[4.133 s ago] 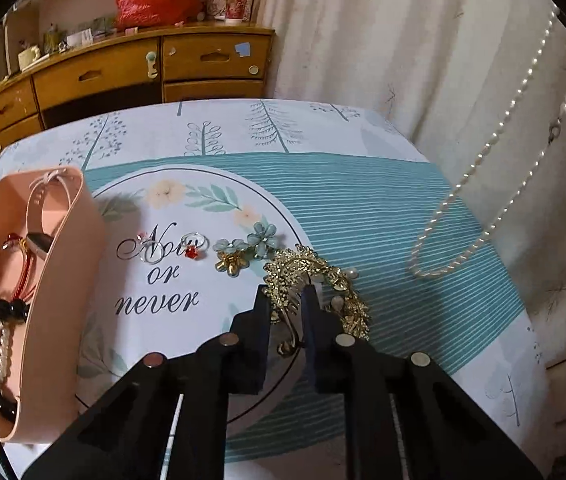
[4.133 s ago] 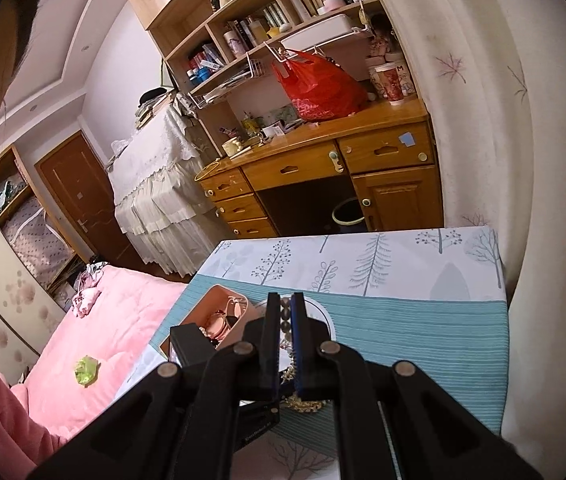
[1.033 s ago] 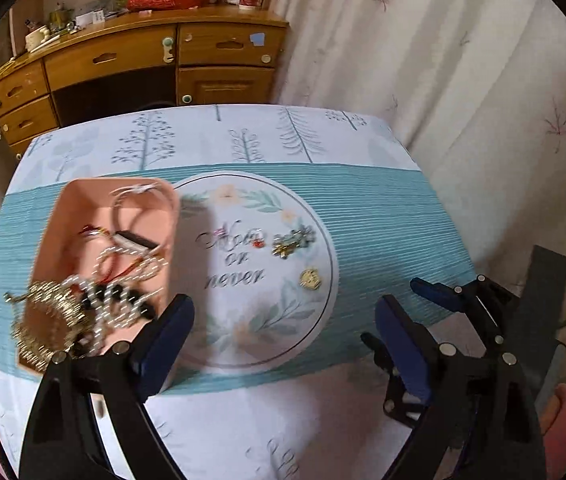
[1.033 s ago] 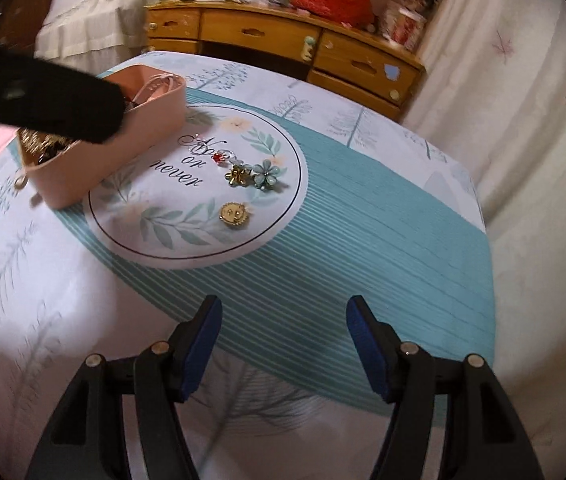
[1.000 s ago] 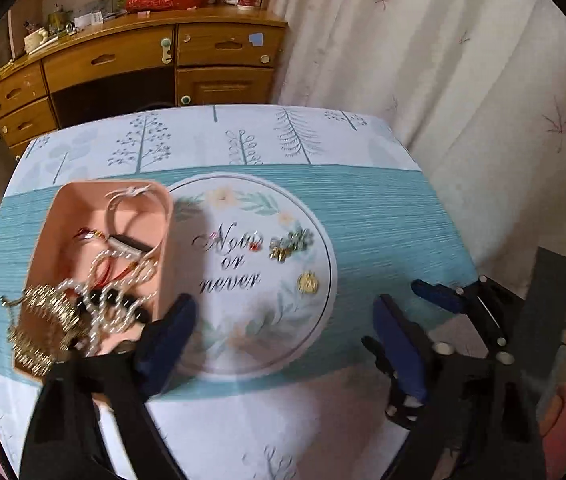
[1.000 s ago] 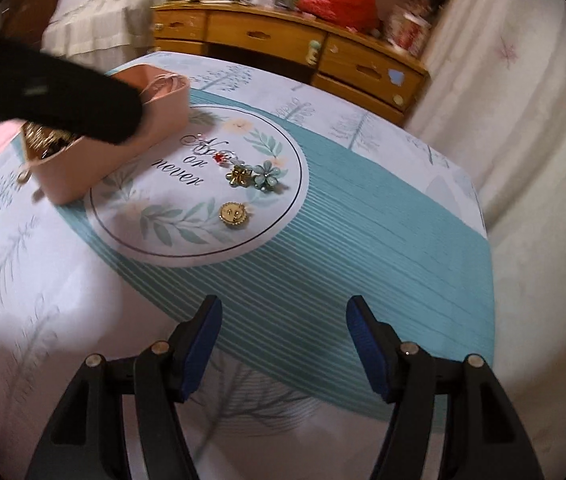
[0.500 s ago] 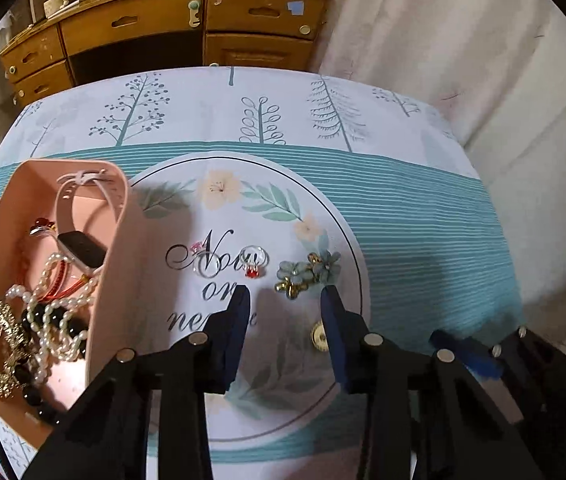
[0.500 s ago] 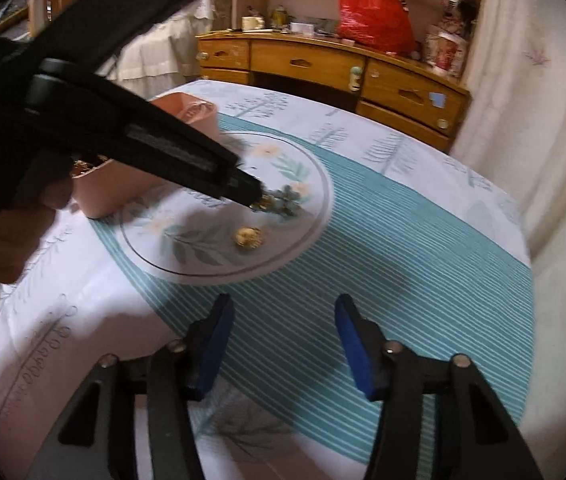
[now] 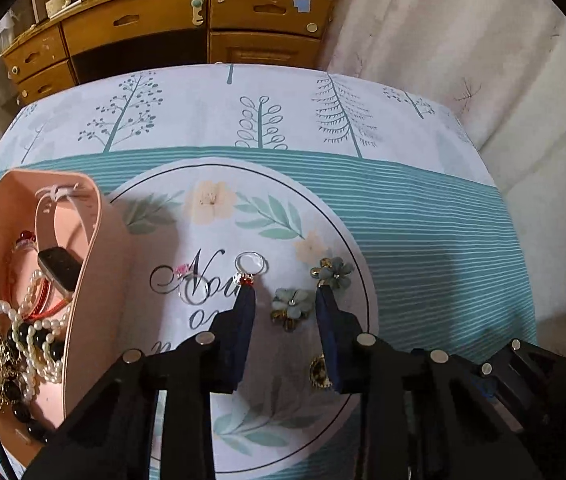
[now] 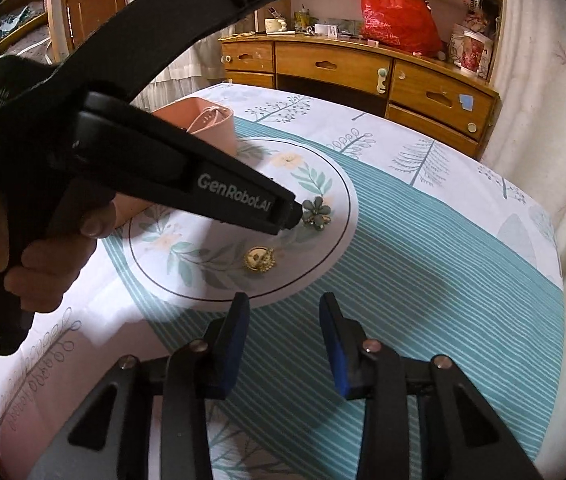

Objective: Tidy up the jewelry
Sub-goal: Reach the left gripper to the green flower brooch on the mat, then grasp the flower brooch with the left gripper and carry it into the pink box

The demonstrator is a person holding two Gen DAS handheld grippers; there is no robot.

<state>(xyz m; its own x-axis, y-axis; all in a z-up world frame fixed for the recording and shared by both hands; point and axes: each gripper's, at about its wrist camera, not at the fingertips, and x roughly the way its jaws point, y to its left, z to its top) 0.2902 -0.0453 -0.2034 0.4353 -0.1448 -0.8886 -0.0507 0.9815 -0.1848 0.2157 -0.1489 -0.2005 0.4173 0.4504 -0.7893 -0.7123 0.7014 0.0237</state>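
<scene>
My left gripper (image 9: 285,294) is open, low over the round print on the tablecloth. Its fingers straddle a blue-green flower earring (image 9: 291,307). A second flower earring (image 9: 333,273) lies just beyond the right fingertip; it also shows in the right wrist view (image 10: 317,213). A ring with a red stone (image 9: 249,266) sits by the left fingertip, a clear ring (image 9: 193,290) further left. A gold round brooch (image 9: 319,370) lies under the right finger, also seen from the right (image 10: 259,259). The pink tray (image 9: 95,280) at left holds pearls, beads, a watch. My right gripper (image 10: 283,308) is open and empty, nearer the table edge.
A wooden desk with drawers (image 9: 187,28) stands beyond the table. A curtain (image 9: 503,80) hangs on the right. A red bag (image 10: 399,12) sits on the desk. The left gripper's body and the hand (image 10: 35,240) fill the left of the right wrist view.
My left gripper has left the tray side, moved forward and down over the round print, and narrowed around the flower earring. My right gripper has stayed open, shifting slightly.
</scene>
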